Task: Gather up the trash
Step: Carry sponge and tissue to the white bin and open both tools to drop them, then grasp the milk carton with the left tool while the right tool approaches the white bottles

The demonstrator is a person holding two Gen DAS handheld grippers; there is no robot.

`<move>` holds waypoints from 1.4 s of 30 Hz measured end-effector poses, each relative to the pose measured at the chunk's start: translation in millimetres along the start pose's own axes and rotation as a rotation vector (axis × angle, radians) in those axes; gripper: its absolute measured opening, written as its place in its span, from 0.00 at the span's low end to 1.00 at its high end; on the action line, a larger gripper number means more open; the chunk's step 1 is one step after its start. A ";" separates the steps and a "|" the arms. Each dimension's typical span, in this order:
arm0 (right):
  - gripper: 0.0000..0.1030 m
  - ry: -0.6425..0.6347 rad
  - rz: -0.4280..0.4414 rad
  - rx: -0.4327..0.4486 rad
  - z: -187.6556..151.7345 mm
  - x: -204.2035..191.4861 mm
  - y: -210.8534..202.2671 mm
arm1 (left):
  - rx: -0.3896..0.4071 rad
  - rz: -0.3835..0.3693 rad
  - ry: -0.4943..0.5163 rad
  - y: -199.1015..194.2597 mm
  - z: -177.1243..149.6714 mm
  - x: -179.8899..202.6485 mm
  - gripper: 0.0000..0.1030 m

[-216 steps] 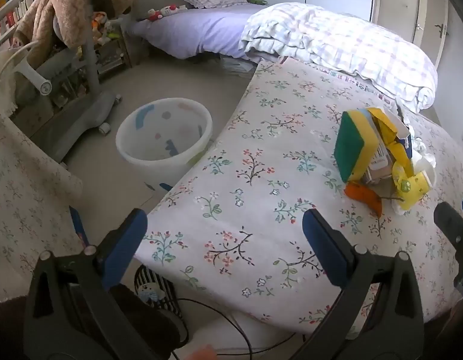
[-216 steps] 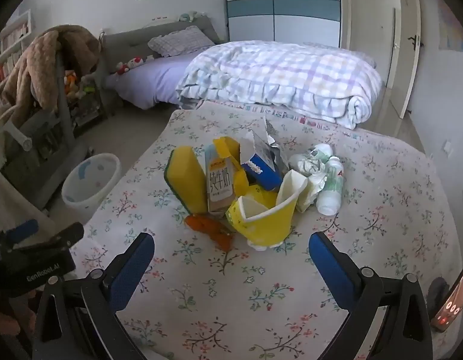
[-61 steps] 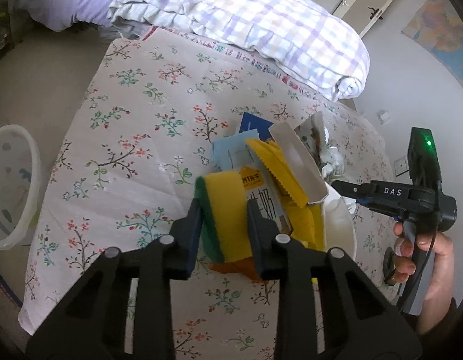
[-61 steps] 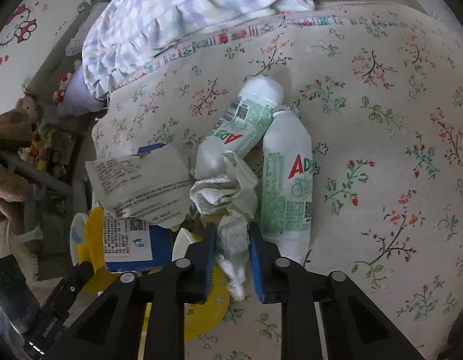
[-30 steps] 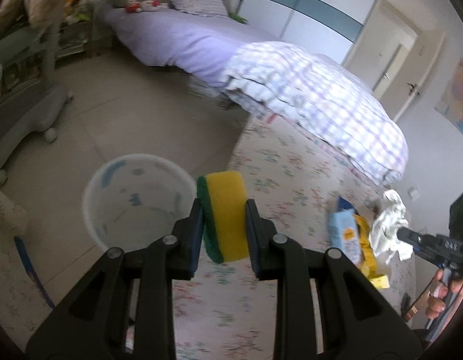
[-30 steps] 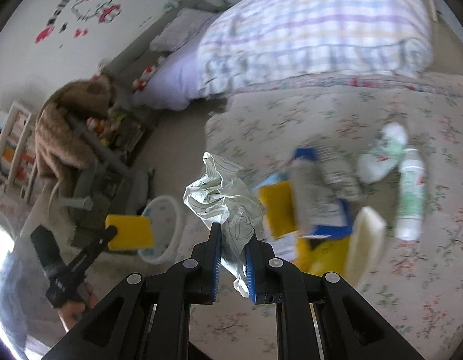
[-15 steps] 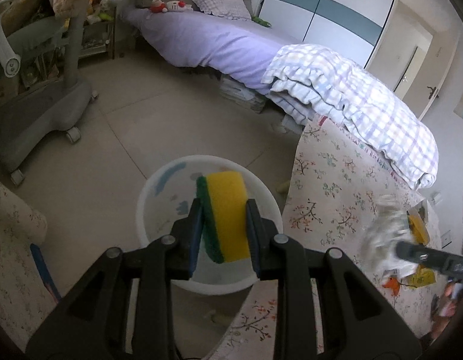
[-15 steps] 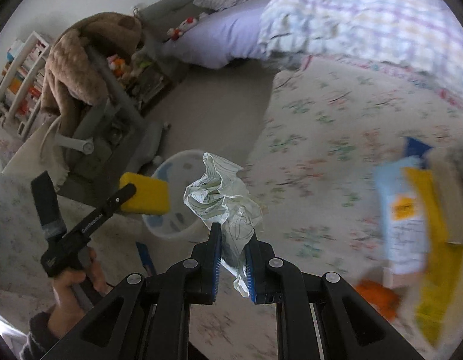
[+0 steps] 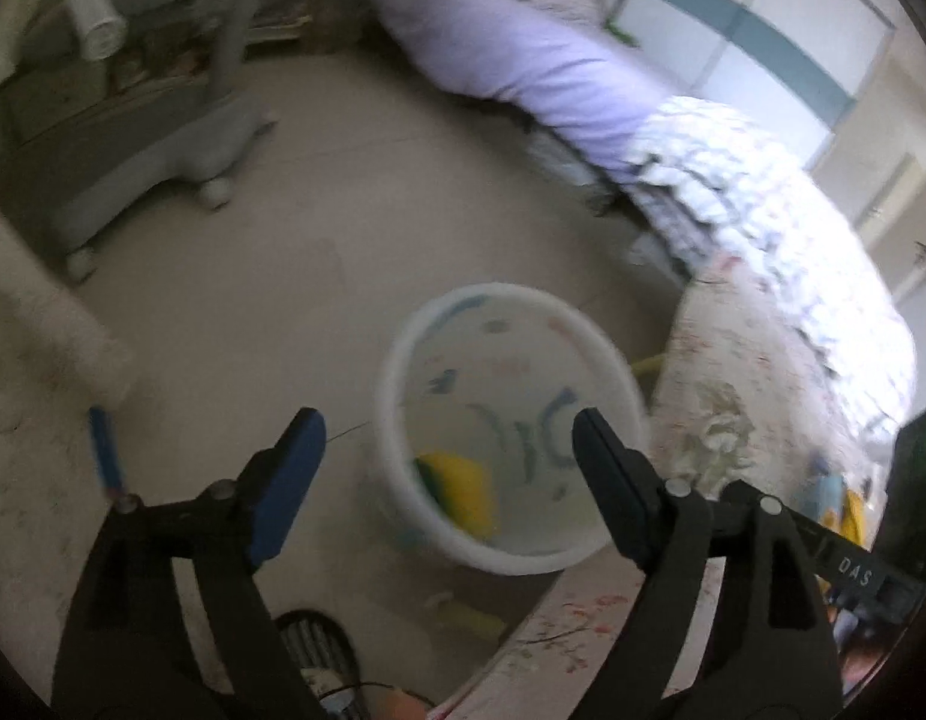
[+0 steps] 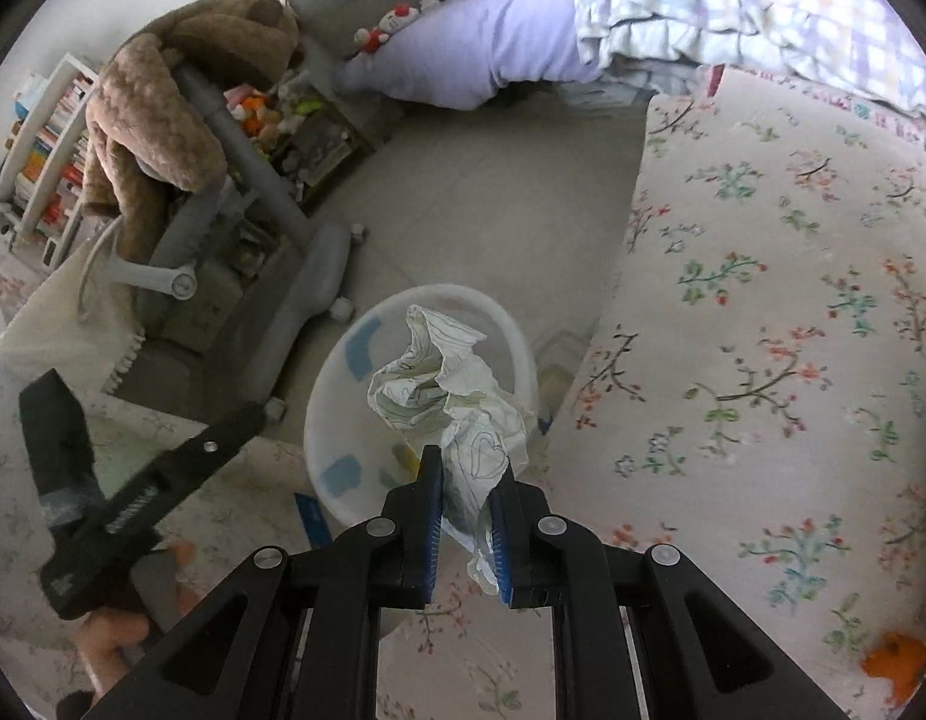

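Observation:
A white waste bin [image 9: 397, 420] stands on the floor beside the flowered bed. Inside it lies the yellow and green sponge [image 9: 457, 489]. My left gripper [image 9: 445, 438] hovers above the bin, its jaws opening wide with nothing between them. My right gripper [image 10: 468, 501] is shut on a crumpled white paper [image 10: 445, 396], held over the same bin [image 10: 331, 396]. The left gripper [image 10: 163, 480] also shows in the right wrist view, held by a hand [image 10: 109, 636]. The crumpled paper [image 9: 712, 432] appears blurred at the right in the left wrist view.
The flowered bedspread [image 10: 763, 330] fills the right side; an orange scrap [image 10: 895, 663] lies on it near the edge. A grey rolling chair base [image 10: 295, 300] with a brown plush throw [image 10: 157, 120] stands left of the bin. A purple bed [image 9: 523, 66] lies behind.
My left gripper opened and the sponge dropped into the bin. The right gripper carried the crumpled paper leftward, off the bed and over the bin.

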State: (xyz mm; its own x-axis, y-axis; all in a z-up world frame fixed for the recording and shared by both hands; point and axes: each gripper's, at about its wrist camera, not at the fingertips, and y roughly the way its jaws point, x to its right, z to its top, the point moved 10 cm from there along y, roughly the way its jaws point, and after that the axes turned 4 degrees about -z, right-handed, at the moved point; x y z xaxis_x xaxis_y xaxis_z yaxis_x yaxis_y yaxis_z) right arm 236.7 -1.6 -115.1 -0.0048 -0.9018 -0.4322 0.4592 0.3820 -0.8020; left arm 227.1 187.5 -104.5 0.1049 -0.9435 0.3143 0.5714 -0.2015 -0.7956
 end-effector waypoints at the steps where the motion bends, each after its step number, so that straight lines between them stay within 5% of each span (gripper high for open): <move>1: 0.15 0.001 -0.001 -0.005 -0.4 -1.1 3.7 | 0.002 0.020 -0.005 -1.3 -0.6 -4.2 0.90; 12: 0.20 0.004 0.037 -0.024 6.8 -23.9 30.5 | 0.010 0.153 -0.027 -15.0 -3.0 -40.3 0.95; 14: 0.41 0.014 0.063 -0.005 10.9 -30.0 29.2 | 0.019 0.161 -0.020 -17.7 -1.0 -41.8 0.95; 15: 0.64 0.020 0.062 0.003 12.4 -30.3 27.3 | 0.023 0.167 -0.015 -19.1 -0.6 -42.1 0.96; 16: 0.74 0.028 0.059 0.017 14.2 -30.2 24.2 | 0.025 0.171 -0.009 -20.4 -0.5 -42.0 0.96; 26: 0.74 -0.010 -0.057 0.081 16.6 -6.4 -24.9 | 0.008 0.154 0.039 -28.4 -9.3 -28.2 0.97; 42: 0.90 -0.049 -0.295 0.218 4.5 97.7 -164.0 | -0.030 0.022 0.104 -35.7 -36.7 48.0 0.99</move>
State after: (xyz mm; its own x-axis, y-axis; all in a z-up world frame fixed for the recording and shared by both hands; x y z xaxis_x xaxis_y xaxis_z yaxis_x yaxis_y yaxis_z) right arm 164.9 -153.2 -24.0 -0.1249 -0.9773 -0.1709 0.6226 0.0569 -0.7804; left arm 181.9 139.7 -80.0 0.0315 -0.9697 0.2424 0.5454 -0.1866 -0.8172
